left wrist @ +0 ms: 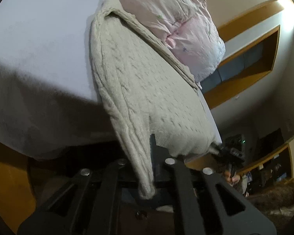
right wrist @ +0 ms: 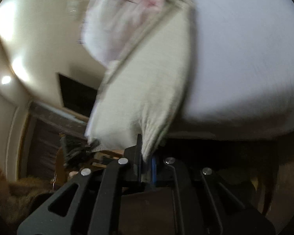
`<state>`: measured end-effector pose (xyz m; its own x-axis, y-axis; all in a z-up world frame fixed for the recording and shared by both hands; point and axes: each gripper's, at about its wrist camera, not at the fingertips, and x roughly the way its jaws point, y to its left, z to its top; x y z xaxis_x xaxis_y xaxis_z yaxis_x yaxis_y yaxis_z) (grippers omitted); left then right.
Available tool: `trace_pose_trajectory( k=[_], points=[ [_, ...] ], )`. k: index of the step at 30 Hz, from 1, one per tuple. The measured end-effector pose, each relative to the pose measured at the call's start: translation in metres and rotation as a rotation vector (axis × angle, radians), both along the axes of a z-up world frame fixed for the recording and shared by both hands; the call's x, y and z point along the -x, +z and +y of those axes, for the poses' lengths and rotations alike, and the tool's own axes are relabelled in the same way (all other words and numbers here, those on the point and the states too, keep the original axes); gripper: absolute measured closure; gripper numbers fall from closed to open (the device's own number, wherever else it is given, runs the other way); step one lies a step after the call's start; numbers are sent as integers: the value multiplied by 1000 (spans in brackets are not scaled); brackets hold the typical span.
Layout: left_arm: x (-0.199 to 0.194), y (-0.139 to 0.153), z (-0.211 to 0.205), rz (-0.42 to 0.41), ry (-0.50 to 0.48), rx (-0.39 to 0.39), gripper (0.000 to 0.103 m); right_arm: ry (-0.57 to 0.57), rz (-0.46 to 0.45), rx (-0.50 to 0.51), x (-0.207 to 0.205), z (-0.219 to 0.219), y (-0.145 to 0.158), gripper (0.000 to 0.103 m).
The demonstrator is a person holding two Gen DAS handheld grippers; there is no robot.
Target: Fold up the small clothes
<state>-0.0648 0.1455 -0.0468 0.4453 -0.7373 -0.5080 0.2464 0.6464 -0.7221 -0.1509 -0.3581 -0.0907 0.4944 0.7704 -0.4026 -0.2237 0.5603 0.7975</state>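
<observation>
A cream cable-knit sweater (left wrist: 145, 90) hangs stretched between both grippers over the edge of a white bed (left wrist: 39, 45). My left gripper (left wrist: 147, 152) is shut on one lower corner of it, with a fold trailing down between the fingers. My right gripper (right wrist: 147, 150) is shut on the other corner of the sweater (right wrist: 147, 86); that view is motion-blurred. The right gripper also shows in the left wrist view (left wrist: 229, 152), at the sweater's far corner. The left gripper shows in the right wrist view (right wrist: 76, 148).
A pink flowered garment (left wrist: 186, 25) lies on the bed behind the sweater; it also shows blurred in the right wrist view (right wrist: 123, 19). Wooden wall shelves (left wrist: 250, 58) are to the right. The white mattress (right wrist: 245, 58) fills the right wrist view's right side.
</observation>
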Motion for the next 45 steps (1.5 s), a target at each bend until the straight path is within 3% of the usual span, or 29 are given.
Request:
trace_pose_trajectory(
  k=[5, 8, 9, 12, 15, 17, 20, 22, 23, 24, 25, 26, 27, 29, 31, 34, 39, 42, 43, 44, 45],
  points=[
    [-27, 74, 1, -165, -7, -39, 97, -33, -245, -13, -28, -10, 83, 96],
    [-85, 118, 0, -272, 86, -117, 97, -123, -330, 1, -89, -16, 128, 96],
    [-120, 129, 0, -282, 149, -142, 96, -155, -336, 13, -105, -17, 134, 96],
    [-196, 130, -9, -240, 235, -205, 97, -277, -294, 1, -179, -21, 139, 96],
    [-268, 105, -22, -132, 277, -275, 97, -372, -180, 59, -247, -24, 123, 96],
    [-294, 86, -23, -62, 294, -291, 97, -419, -70, 102, -287, -22, 102, 96],
    [-311, 65, -19, -5, 301, -263, 97, -452, -7, 102, -312, -26, 83, 95],
    [-313, 60, -14, 21, 293, -235, 96, -461, 23, 104, -324, -28, 79, 86],
    [-315, 61, -14, 32, 290, -221, 93, -456, 50, 96, -331, -28, 75, 61],
    [-315, 62, -10, 49, 278, -187, 88, -457, 63, 93, -333, -27, 72, 32],
    [-317, 65, -7, 61, 268, -166, 84, -465, 65, 92, -339, -25, 69, 26],
    [-315, 70, -5, 65, 264, -152, 62, -475, 47, 90, -337, -25, 71, 23],
    [-309, 79, -1, 45, 288, -161, 29, -485, 25, 96, -335, -26, 74, 18],
    [-290, 96, 12, -34, 337, -167, 12, -497, -15, 117, -324, -29, 82, 10],
    [-272, 108, 24, -86, 357, -176, 12, -500, -95, 115, -307, -33, 91, 6],
    [-260, 98, 34, -26, 339, -203, 12, -502, -182, 84, -288, -42, 88, 3],
    [-259, 62, 32, 98, 293, -227, 30, -469, -143, -29, -289, -53, 76, 3],
    [-254, 59, 27, 86, 295, -231, 36, -453, -161, -24, -287, -52, 79, 3],
    [-253, 58, 27, 91, 299, -221, 46, -447, -163, -30, -286, -50, 79, 3],
    [-255, 53, 26, 119, 292, -197, 68, -443, -162, -36, -285, -48, 79, 3],
    [-254, 48, 25, 137, 310, -174, 80, -439, -158, -48, -286, -46, 78, 3]
  ],
)
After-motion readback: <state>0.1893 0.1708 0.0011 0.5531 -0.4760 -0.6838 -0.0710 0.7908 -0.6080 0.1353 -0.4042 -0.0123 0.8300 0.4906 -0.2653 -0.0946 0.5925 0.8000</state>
